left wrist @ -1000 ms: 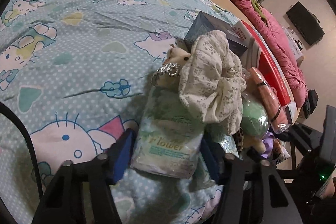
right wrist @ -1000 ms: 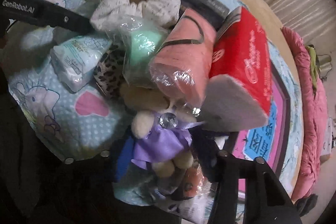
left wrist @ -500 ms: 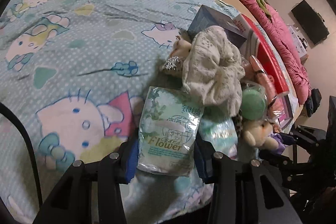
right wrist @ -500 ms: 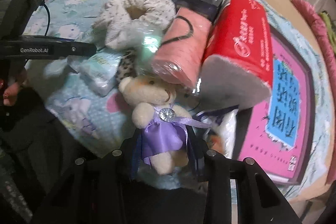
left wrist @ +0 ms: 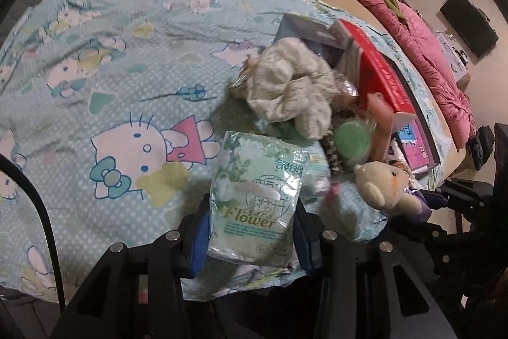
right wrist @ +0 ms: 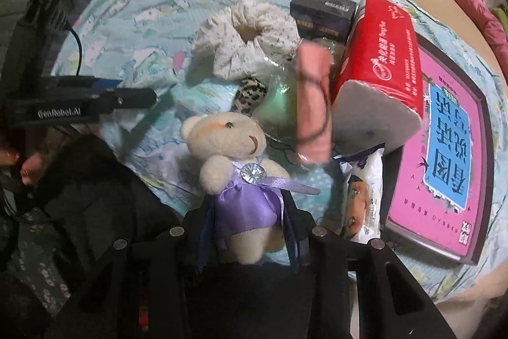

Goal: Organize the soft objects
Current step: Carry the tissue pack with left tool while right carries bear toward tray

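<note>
My left gripper (left wrist: 250, 231) is shut on a pale green "Flower" tissue pack (left wrist: 255, 199) and holds it above the near edge of the Hello Kitty sheet (left wrist: 127, 84). My right gripper (right wrist: 247, 224) is shut on a cream teddy bear in a purple dress (right wrist: 235, 167), also lifted; the bear also shows in the left wrist view (left wrist: 384, 186). The left gripper appears in the right wrist view (right wrist: 127, 97). A pile remains on the sheet: a cream scrunchie (right wrist: 250, 43), a green round item in plastic (left wrist: 352, 140) and a pink wrapped roll (right wrist: 312, 110).
A red tissue box (right wrist: 384, 59), a dark box (right wrist: 324, 13), a pink book (right wrist: 441, 161) and a white snack packet (right wrist: 362, 199) lie right of the pile. A pink quilt (left wrist: 428, 53) lies beyond the table. The sheet's left side (left wrist: 79, 37) is bare.
Both grippers have pulled back and up from the pile, the left with the tissue pack, the right with the bear. The pile now looks smaller and farther away.
</note>
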Demonstrator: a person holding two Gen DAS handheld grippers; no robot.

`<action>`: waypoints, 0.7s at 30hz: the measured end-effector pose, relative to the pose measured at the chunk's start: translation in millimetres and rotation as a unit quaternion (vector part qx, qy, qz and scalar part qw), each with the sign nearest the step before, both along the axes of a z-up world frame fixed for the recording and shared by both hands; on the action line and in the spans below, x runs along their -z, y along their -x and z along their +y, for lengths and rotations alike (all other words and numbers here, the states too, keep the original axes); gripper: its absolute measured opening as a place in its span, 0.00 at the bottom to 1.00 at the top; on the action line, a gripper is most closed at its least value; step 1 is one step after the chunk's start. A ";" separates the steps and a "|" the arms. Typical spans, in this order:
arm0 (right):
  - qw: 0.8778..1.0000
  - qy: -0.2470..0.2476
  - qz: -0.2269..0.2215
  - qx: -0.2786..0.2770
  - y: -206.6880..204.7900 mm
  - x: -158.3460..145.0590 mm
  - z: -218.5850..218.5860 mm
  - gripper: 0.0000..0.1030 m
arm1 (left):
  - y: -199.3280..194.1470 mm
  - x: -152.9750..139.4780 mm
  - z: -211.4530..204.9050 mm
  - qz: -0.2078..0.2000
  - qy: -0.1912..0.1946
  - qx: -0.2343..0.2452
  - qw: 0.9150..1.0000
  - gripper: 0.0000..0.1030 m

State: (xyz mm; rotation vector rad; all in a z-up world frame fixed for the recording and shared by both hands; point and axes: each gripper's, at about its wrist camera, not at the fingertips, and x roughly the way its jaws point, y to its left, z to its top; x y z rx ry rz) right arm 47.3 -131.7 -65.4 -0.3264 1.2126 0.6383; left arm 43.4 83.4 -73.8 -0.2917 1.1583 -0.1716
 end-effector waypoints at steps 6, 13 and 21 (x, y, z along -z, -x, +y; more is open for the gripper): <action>1.000 -0.009 -0.013 0.015 9.1 -14.6 -19.0 0.38 | 1.3 -16.4 -22.5 -0.013 -0.013 0.014 1.000 0.44; 0.999 -0.032 -0.025 0.036 11.8 -31.4 -36.7 0.38 | 5.5 -33.1 -39.6 -0.027 -0.016 0.022 0.999 0.44; 0.993 -0.063 -0.066 0.078 9.2 -68.8 -60.4 0.38 | 5.2 -72.0 -67.1 -0.066 -0.020 0.038 0.997 0.44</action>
